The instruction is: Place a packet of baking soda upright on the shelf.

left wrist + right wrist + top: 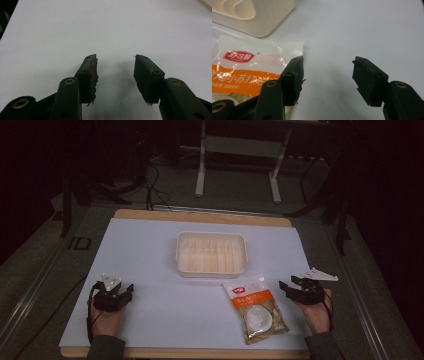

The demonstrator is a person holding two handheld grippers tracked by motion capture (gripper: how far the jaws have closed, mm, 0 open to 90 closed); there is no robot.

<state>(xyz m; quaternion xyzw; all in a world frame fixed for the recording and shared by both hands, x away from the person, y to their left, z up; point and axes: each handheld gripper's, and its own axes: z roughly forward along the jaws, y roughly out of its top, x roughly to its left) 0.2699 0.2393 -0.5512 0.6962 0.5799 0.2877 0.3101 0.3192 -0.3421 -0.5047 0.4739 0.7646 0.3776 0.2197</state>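
A clear snack packet with an orange band and a red logo lies flat on the white sheet, right of centre near the front. My right gripper rests just to its right, open, with nothing between its jaws. In the right gripper view the packet lies beside the left jaw of the right gripper. My left gripper sits at the front left, open and empty, far from the packet. In the left gripper view the left gripper has bare white sheet between its jaws.
A cream plastic tray with ribbed dividers stands at the middle of the sheet, behind the packet; its corner is near in the right gripper view. The wooden table edge runs along the back. Dark floor, cables and a metal frame lie beyond.
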